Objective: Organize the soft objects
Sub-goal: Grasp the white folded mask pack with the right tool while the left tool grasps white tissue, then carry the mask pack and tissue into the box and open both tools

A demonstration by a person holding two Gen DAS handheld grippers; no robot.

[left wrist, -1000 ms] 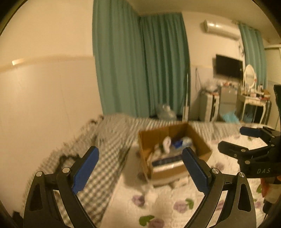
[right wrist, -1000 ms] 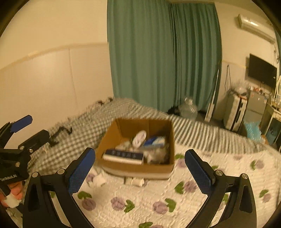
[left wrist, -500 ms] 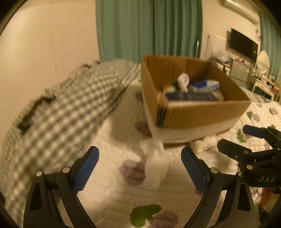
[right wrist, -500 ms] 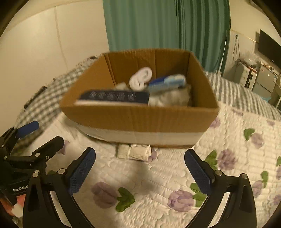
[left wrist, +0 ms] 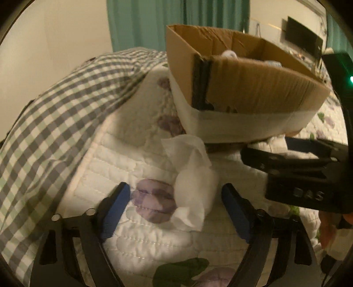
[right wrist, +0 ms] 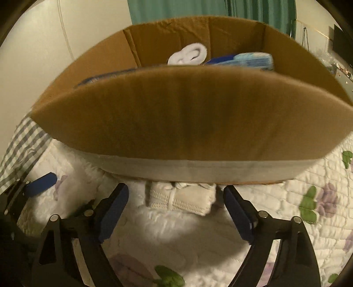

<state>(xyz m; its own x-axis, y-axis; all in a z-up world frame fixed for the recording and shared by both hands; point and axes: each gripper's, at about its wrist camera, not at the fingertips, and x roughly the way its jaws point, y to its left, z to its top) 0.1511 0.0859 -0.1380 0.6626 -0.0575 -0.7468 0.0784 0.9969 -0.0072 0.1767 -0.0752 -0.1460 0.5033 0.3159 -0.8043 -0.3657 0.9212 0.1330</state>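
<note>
- Crumpled white tissue (left wrist: 191, 176) lies on the floral quilted bedspread (left wrist: 141, 238), between your spread left gripper (left wrist: 176, 212) fingers, untouched.
- Folded cream cloth bundle (right wrist: 179, 198) sits against the brown cardboard box (right wrist: 187, 114), just ahead of your right gripper (right wrist: 176, 212), jaws apart, empty.

Both wrist views low, close, facing the shared cardboard box (left wrist: 253, 72).

Cream wall (left wrist: 55, 44), teal curtains (left wrist: 176, 19), wall-mounted television (left wrist: 303, 39).
</note>
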